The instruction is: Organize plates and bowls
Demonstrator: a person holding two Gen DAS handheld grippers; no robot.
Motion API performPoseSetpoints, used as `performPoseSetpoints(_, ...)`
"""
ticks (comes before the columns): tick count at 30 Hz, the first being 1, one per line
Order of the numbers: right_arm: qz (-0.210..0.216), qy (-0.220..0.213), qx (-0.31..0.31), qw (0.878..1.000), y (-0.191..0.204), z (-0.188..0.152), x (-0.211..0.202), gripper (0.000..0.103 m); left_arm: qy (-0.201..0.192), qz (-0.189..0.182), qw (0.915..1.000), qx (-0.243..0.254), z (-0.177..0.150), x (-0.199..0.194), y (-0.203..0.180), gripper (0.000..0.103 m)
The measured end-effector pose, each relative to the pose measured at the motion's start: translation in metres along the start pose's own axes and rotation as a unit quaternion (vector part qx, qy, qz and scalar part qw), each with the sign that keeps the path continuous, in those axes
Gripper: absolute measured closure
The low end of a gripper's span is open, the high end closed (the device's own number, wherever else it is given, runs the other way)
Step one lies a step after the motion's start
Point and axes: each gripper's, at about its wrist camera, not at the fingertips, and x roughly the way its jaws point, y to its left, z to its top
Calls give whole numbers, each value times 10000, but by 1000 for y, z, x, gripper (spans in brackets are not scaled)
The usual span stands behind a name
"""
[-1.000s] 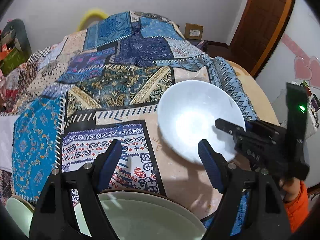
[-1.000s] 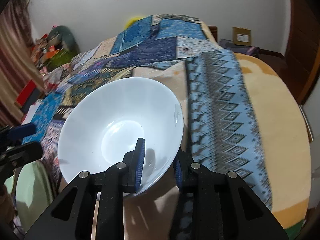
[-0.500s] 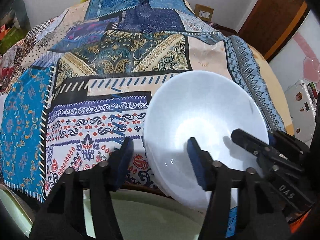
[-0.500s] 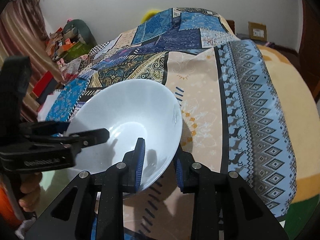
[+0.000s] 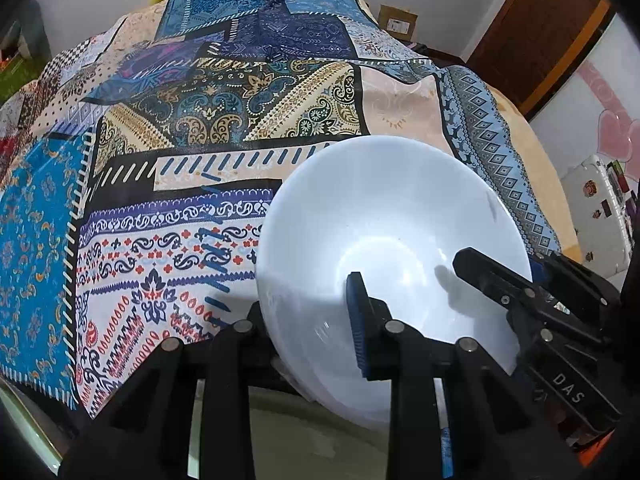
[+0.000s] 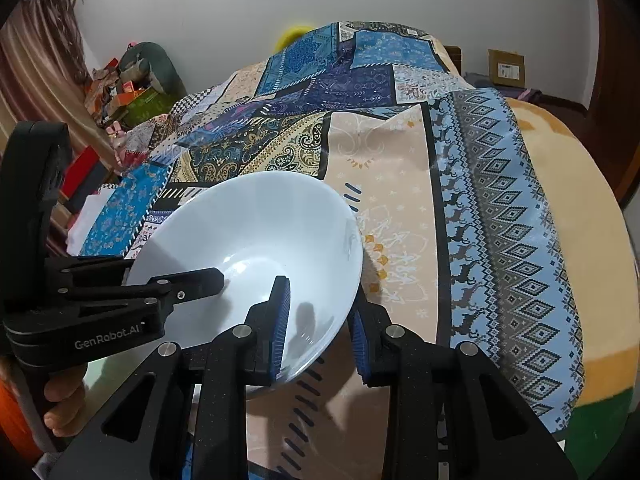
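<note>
A white bowl (image 5: pixel 392 240) is held tilted above the patterned bedspread; it also shows in the right wrist view (image 6: pixel 256 240). My left gripper (image 5: pixel 308 320) is shut on its near rim, one blue pad inside, the other finger behind the wall. My right gripper (image 6: pixel 320 320) is shut on the opposite rim, one pad inside, one outside. Each gripper shows in the other's view: the right one (image 5: pixel 520 292) at the bowl's right, the left one (image 6: pixel 160 284) at its left. A pale green plate (image 5: pixel 320 440) lies below my left gripper.
The patchwork bedspread (image 5: pixel 220 120) covers the bed under a beige blanket (image 6: pixel 560 200). Clutter and boxes (image 6: pixel 128 96) stand by the far wall at left. A wooden door (image 5: pixel 540 32) and a white case (image 5: pixel 600 208) are at right.
My left gripper has moved right and closed on the bowl's rim. The bowl, held by my right gripper, has come closer and lower toward the green plate.
</note>
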Motion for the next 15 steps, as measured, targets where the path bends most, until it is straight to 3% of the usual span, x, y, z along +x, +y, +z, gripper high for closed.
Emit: performPoseSetpoints(15,22,-427,233,9988,10,-9,-51,77,-406,-1,9986,342,-24,-59,-24,75)
